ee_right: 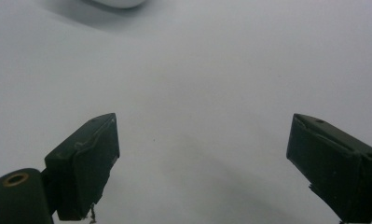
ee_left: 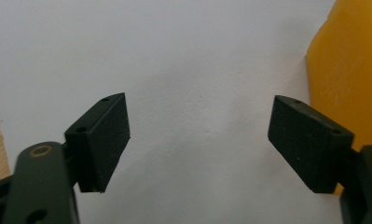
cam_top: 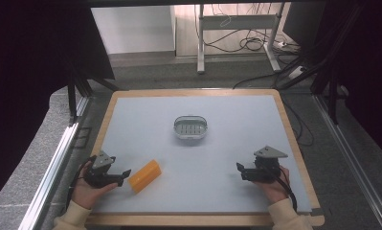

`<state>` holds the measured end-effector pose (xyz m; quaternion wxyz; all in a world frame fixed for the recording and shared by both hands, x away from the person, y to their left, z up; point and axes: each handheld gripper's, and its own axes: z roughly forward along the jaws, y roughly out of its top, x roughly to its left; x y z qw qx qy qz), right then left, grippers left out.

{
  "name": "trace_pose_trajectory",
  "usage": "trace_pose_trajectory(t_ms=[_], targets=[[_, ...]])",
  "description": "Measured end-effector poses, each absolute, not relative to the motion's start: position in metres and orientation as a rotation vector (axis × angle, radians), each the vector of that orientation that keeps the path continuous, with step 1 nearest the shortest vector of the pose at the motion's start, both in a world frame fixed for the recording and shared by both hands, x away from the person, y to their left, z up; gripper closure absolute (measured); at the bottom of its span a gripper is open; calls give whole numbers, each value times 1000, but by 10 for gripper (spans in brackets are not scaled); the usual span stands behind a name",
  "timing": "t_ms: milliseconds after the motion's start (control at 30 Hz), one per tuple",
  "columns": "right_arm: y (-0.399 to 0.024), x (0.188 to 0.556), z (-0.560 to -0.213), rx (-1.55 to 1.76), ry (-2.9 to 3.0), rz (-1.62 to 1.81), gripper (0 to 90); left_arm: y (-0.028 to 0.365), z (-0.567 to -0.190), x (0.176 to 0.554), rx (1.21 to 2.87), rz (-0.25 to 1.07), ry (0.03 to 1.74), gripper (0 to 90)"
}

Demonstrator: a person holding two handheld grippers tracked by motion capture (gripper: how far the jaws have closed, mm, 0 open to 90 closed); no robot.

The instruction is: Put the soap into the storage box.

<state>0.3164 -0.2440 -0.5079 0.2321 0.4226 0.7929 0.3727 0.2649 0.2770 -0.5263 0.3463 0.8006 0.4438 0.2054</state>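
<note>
Orange-yellow and block-shaped, the bar of soap (cam_top: 144, 176) lies flat on the pale grey surface (cam_top: 227, 143), just ahead of the left tongs (cam_top: 124, 175) and slightly to their outer right; in the left gripper view the same bar (ee_left: 347, 79) rises directly beside and beyond the right-hand jaw, very close to it but not between the jaws. The left tongs are released, jaws spread wide with bare surface between them. The right tongs (cam_top: 240, 170) are likewise released and grasp nothing; they rest low on the near right of the surface, well apart from the bar. An oval grey soap dish (cam_top: 191, 128) with a ribbed floor stands farther out, ahead of and between the two tongs; its pale rim (ee_right: 116, 3) appears at the top edge of the right gripper view. Judged from this layout, the step in hand is the approach to the bar, with the grasp not yet made. The next move calls for shifting the left tongs sideways toward the bar until it sits between the jaws, then closing across its narrow width. The bar appears smooth, solid and slightly glossy, with squared edges; a firm, centred grip is advisable, since such a face may slip.
</note>
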Motion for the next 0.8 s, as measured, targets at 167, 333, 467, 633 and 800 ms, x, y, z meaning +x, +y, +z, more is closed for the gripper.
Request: trace_pose_trajectory(t_ms=[167, 333, 467, 633, 800], targets=[[-246, 317, -507, 1162, 2207, 1068, 130, 277, -523, 266, 2068, 499, 1176, 232], [-246, 316, -505, 1185, 2199, 1087, 123, 275, -522, 267, 2076, 482, 1189, 232], [-246, 313, -503, 1178, 2189, 1094, 123, 276, -519, 268, 2084, 474, 1198, 231], [-243, 307, -498, 1144, 2171, 1098, 131, 278, -507, 269, 2067, 464, 1201, 234], [-242, 307, -498, 1141, 2170, 1098, 132, 283, -502, 272, 2068, 430, 1235, 256]])
